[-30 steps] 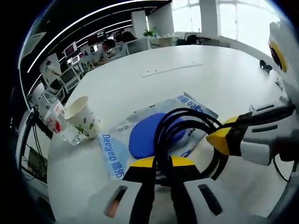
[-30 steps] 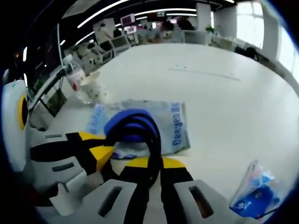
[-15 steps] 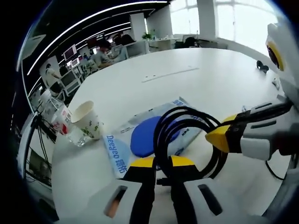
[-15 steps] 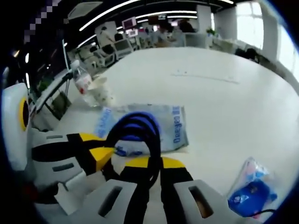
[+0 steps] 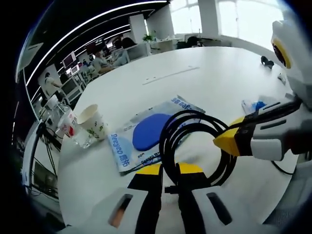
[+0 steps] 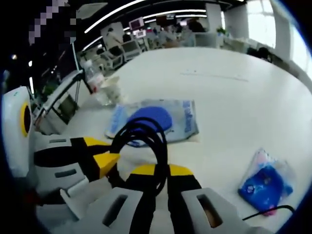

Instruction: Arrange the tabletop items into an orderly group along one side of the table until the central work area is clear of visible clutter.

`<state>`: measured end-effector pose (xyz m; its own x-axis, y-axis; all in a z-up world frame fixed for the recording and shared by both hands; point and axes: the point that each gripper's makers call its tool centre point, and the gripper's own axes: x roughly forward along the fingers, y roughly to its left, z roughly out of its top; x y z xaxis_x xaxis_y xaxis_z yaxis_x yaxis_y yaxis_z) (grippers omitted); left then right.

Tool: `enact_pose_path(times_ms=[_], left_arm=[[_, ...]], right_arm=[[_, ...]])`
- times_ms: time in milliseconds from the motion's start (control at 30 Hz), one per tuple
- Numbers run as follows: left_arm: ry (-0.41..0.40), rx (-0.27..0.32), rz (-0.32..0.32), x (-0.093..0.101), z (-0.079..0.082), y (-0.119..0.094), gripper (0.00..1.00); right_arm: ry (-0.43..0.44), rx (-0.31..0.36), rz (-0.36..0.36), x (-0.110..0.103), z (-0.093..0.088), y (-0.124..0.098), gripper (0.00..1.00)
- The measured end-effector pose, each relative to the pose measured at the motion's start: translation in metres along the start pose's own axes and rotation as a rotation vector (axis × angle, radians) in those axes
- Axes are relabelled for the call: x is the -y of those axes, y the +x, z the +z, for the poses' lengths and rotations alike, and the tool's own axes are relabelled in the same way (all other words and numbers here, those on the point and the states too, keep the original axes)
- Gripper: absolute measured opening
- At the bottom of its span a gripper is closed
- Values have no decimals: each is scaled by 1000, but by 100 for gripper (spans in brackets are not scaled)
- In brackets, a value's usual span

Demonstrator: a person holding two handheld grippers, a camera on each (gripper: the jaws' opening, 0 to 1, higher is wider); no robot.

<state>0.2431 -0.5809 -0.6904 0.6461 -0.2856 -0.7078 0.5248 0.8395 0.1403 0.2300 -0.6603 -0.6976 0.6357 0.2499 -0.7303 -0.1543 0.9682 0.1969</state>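
Observation:
A coiled black cable (image 5: 195,141) hangs above the white table (image 5: 204,78), held from two sides. My left gripper (image 5: 169,171) is shut on the coil's near end, and my right gripper (image 5: 228,141) comes in from the right, pinching the coil's right side. In the right gripper view, my right gripper (image 6: 161,171) is shut on the same cable (image 6: 146,139), with the left gripper (image 6: 108,161) beside it at the left. Below lies a clear printed bag with a blue disc (image 5: 151,134), also the bag (image 6: 156,117).
A paper cup (image 5: 92,122) and a small bottle (image 5: 66,124) stand near the table's left edge. A blue snack packet (image 6: 265,183) lies to the right, with a thin black wire beside it. A small dark object (image 5: 265,61) sits far off.
Both grippers have risen with the cable between them, so the bag, cup and packet look smaller and farther below. Nothing on the table itself has moved.

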Motion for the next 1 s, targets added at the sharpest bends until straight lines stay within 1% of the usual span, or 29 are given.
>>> enact_pose_path(times_ms=[200, 333, 433, 533, 633, 700, 767, 1000], left_arm=[[28, -12, -8, 9, -10, -8, 10], [47, -25, -15, 14, -18, -10, 10], [49, -32, -22, 18, -22, -13, 10], [72, -42, -28, 24, -29, -15, 10], [81, -56, -39, 31, -39, -16, 10], [98, -63, -40, 34, -44, -18, 10], [97, -67, -47, 37, -46, -20, 10], [117, -70, -48, 42, -50, -21, 10]], right_arm=[[11, -15, 5, -3, -15, -7, 3], [10, -27, 6, -3, -24, -9, 3], [13, -34, 8, -4, -31, -13, 3], [17, -49, 11, -3, -40, -14, 3], [2, -71, 10, -3, -51, -16, 3], [1, -71, 19, -3, -56, -17, 3], [5, -80, 22, -2, -62, -19, 3], [6, -91, 19, -1, -67, -21, 3]])
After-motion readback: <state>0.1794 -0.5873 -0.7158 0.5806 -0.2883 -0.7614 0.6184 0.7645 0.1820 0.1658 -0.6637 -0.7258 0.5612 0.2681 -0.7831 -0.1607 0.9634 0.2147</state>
